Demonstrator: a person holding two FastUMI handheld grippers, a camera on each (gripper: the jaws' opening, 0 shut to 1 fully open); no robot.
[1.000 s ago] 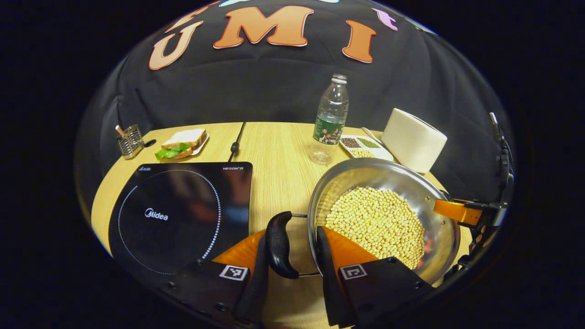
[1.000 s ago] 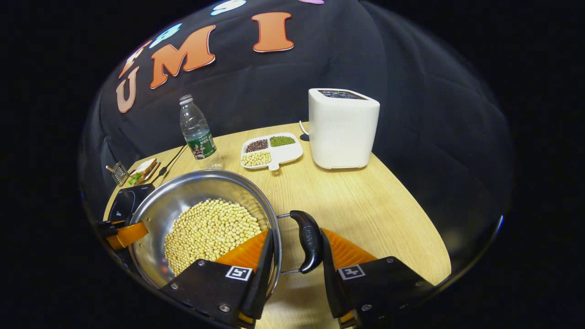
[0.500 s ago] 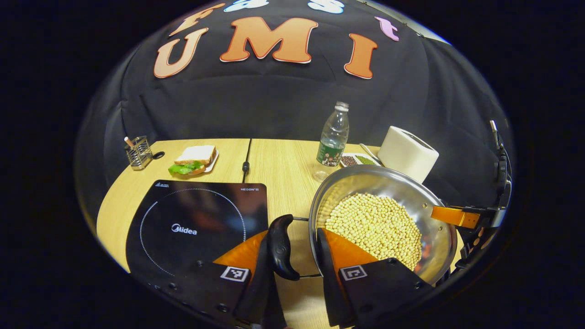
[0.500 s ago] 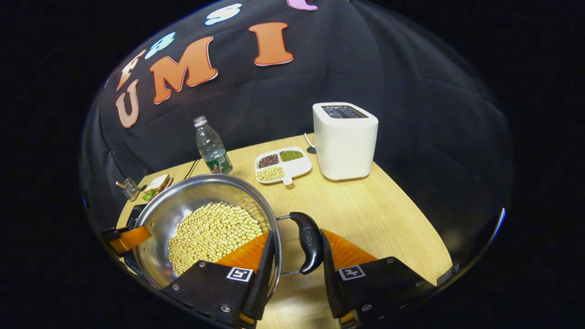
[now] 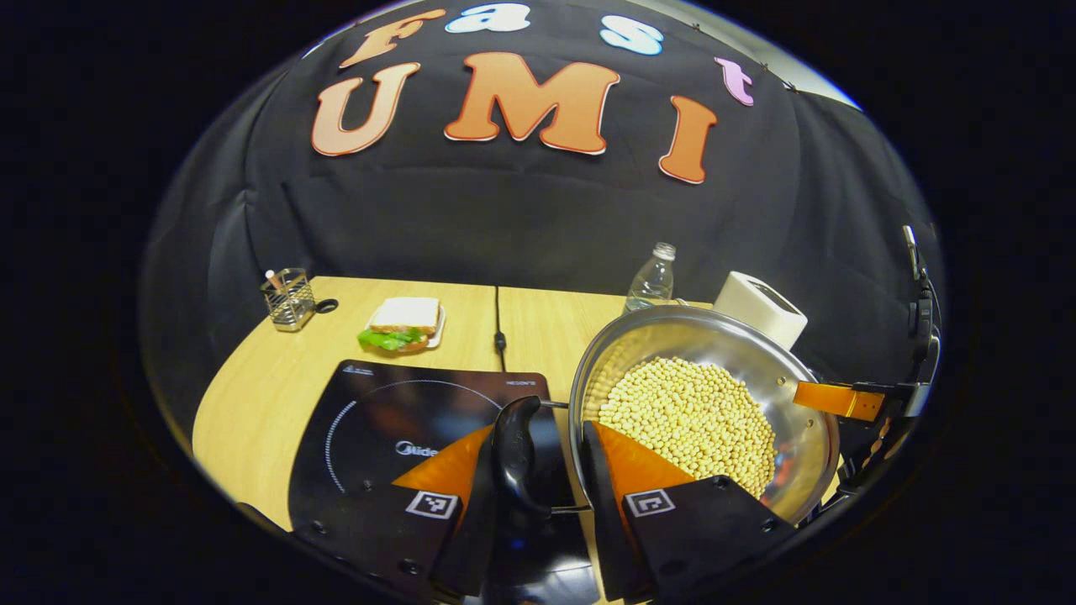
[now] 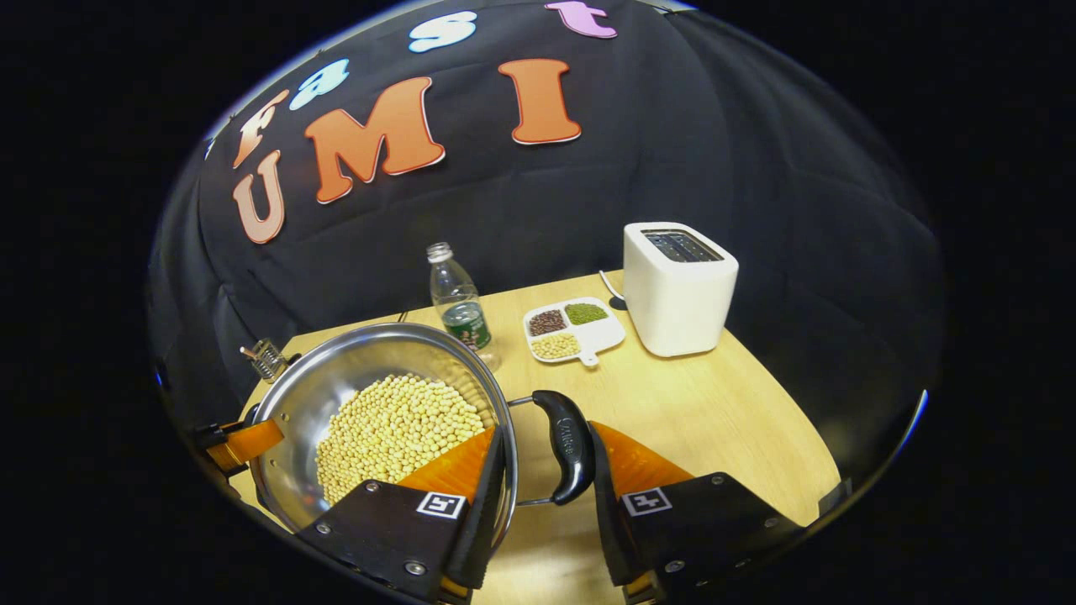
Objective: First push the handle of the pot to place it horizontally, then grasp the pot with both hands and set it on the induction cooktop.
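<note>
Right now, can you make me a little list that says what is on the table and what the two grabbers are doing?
pot: steel pot full of pale beans
left gripper: shut on the pot's left handle
right gripper: shut on the right handle
cooktop: black cooktop, partly under the left handle
back of table: sandwich, bottle, bean tray, toaster, wire holder

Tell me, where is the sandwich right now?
In the left gripper view, the sandwich sits on a small plate at the far side of the table, between the wire holder and the black cable, beyond the induction cooktop.
</note>
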